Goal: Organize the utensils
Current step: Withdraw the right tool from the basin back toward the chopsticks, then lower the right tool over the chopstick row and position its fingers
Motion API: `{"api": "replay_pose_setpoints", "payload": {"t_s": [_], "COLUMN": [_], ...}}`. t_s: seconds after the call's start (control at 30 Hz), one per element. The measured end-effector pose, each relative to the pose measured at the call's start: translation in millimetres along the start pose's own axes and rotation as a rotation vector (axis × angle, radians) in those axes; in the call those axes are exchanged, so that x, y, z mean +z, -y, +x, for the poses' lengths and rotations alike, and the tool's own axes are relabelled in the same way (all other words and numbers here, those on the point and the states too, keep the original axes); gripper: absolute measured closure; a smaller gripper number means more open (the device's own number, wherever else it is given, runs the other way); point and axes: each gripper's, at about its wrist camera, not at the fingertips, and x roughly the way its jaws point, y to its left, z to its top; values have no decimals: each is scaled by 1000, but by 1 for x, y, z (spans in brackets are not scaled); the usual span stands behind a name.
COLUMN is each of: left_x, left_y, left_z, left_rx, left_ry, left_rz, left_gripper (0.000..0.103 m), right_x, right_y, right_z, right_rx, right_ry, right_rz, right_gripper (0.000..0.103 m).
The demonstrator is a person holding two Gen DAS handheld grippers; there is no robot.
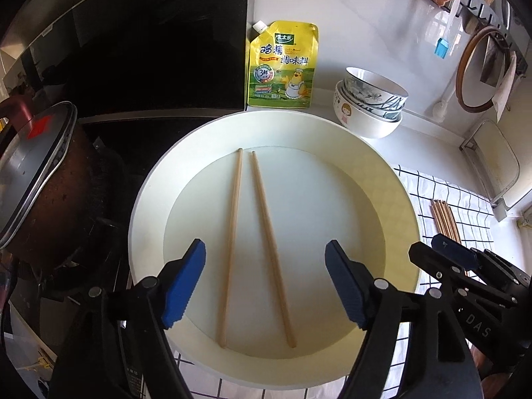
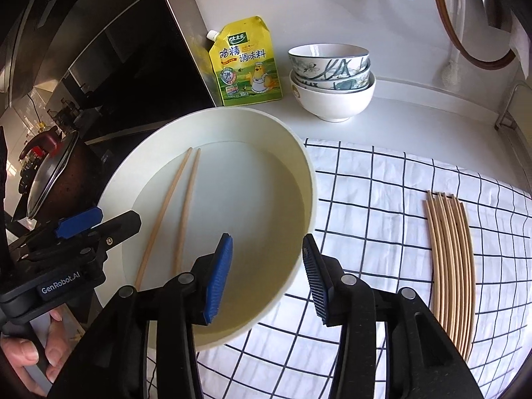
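- Left tool point(image 1: 266, 286): jaws spread wide, empty, poised above the two chopsticks point(image 1: 252, 249) lying loose in the white tray point(image 1: 146, 199).
- Right tool point(image 2: 266, 279): jaws partly apart, empty, straddling the tray's near rim.
- Step, as judged: one pair delivered to the tray; next calls for a reach right to the chopstick bundle point(image 2: 449, 272) on the checked cloth point(image 2: 365, 199).
- Surface beyond: yellow seasoning pouch point(image 1: 282, 66), stacked bowls point(image 1: 369, 103).
- Room: lidded pot point(image 1: 40, 179) on dark cooktop.
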Motion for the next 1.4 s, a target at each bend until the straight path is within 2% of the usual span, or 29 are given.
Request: {"api": "replay_pose_setpoints", "payload": {"t_s": [0.4,0.87,1.1,1.4], "left_x": [-12,-19,-30,-40], "left_y": [71,183,227,266], "left_z": [-15,-12,-4,14], "left_rx": [-68,-163,-175,-147], "left_ry": [-8,-29,-52,-69], "left_rz": [117,254,298,309], "left_gripper": [24,21,21,21], "right_x": [-25,-68,-86,-103], "right_y": [71,174,219,270], "right_z": [-41,-86,-94,-93], "right_rx": [-78,-193,-219,-218], "right_ry": [44,81,77,76], "right_rz": [113,250,301,353], "right_gripper": [56,51,50,50]}}
